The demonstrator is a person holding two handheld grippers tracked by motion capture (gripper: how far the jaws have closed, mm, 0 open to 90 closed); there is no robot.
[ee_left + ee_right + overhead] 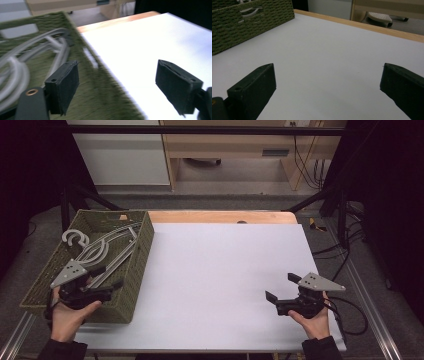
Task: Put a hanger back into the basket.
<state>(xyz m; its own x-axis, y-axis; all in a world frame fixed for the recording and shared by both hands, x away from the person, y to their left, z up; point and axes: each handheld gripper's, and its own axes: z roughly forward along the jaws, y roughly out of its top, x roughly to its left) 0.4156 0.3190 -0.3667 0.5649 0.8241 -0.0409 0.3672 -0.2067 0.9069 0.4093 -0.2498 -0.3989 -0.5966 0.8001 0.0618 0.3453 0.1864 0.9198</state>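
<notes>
High view: the left gripper (pixel 102 282) hovers over the near right part of the green woven basket (pixel 145 240), its jaws spread wide with nothing between them. The grey plastic hangers (pixel 102 252) lie in the basket just ahead of those jaws, toward the far left, their long bars running from the near edge up toward the far right corner and their hooks (pixel 75 238) curling at the far left. The left hand is plainly the nearer one; the right gripper (pixel 281 290) rests well apart over the bare white table top (pixel 225 270), also gaping and empty.

Left gripper view, blurred, shows the hangers (pixel 30 50) inside the basket to the left of the jaws, while the basket's right wall (pixel 100 85) runs up between the two pads (pixel 63 86), so the jaws straddle the rim rather than any hanger.

Right gripper view shows the basket (pixel 249 22) far off at upper left, a hanger bar (pixel 249 11) visible through its handle slot.
</notes>
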